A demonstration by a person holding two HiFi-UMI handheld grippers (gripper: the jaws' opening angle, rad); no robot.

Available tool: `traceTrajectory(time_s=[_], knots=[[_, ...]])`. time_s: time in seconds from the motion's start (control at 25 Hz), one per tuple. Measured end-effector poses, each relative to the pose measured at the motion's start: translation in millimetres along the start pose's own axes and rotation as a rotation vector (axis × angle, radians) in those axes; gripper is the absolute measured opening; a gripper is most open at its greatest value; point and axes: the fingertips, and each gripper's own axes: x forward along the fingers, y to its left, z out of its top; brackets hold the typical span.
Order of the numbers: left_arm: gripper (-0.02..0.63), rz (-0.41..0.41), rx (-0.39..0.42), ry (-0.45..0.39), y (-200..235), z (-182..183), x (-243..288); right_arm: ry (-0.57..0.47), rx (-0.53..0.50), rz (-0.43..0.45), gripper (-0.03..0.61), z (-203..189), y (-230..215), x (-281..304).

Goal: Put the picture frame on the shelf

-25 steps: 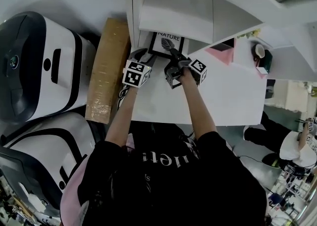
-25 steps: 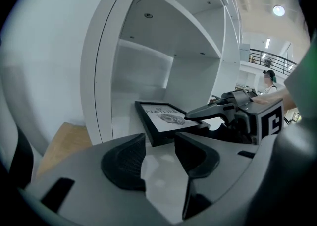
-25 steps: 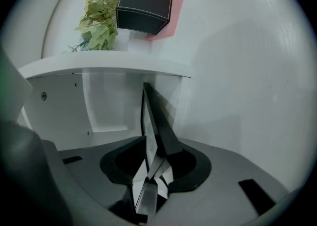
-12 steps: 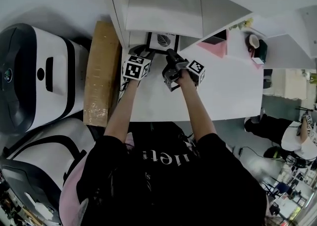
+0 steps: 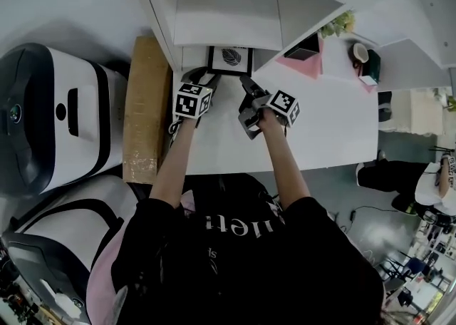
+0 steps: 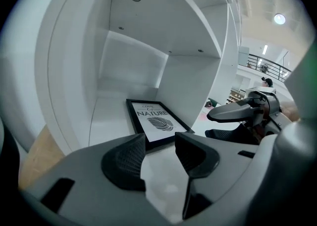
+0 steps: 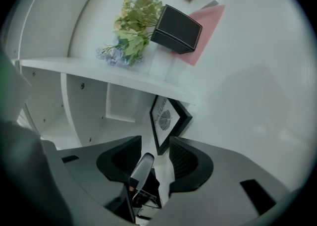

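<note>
The black picture frame (image 5: pixel 229 58), with a leaf print and the word NATURE, lay flat and face up on the floor of the lowest compartment of the white shelf unit (image 5: pixel 214 3), close to its open front. Neither tool had hold of it. The left gripper (image 6: pixel 161 141) pointed into that compartment with its jaws set a little apart and only bare white surface between them; the frame lay just beyond their tips, not touching them. The right gripper (image 7: pixel 154 145) stood to the frame's right over the white table (image 5: pixel 328 124), clear of the frame, its jaws having just been opening and now spread wide with nothing gripped between them. Both grippers were near each other in front of the shelf. Further right on the table sat a small black box (image 7: pixel 177 29) on a pink sheet (image 7: pixel 203 22), with a bunch of flowers (image 7: pixel 130 24) just beside it. A cardboard box (image 5: pixel 146 110) lay alongside the table's left edge.
</note>
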Motion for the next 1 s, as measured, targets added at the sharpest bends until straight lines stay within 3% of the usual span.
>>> traceTrajectory(time_s=[0.28, 0.6, 1.0], knots=[[0.183, -0.068, -0.008, -0.026, -25.5, 2.4, -42.5, 0.051, -0.239, 0.06, 0.156, -20.0, 37.0, -31.6], [0.183, -0.165, -0.035, -0.048, -65.0, 4.5, -98.2, 0.069, -0.423, 0.131, 0.129, -50.2, 78.1, -84.7], [0.183, -0.227, -0.005, -0.136, -121.6, 18.7, -156.3, 0.054, -0.647, 0.175, 0.117, -78.2, 111.5, -138.0]])
